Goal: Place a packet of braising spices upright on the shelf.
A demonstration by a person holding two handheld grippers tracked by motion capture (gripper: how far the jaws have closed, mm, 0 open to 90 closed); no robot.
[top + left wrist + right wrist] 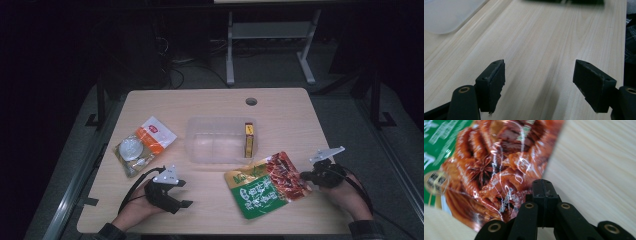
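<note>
At table front | R gripper (303, 175) clenched on edge of snack bag (267, 184) | L gripper (186, 193) released, resting apart, nothing btwn jaws

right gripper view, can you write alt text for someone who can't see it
The right gripper has its black jaws shut on the edge of a glossy green and red-brown snack packet, printed with braised meat. The packet lies on a pale wooden table.
</note>
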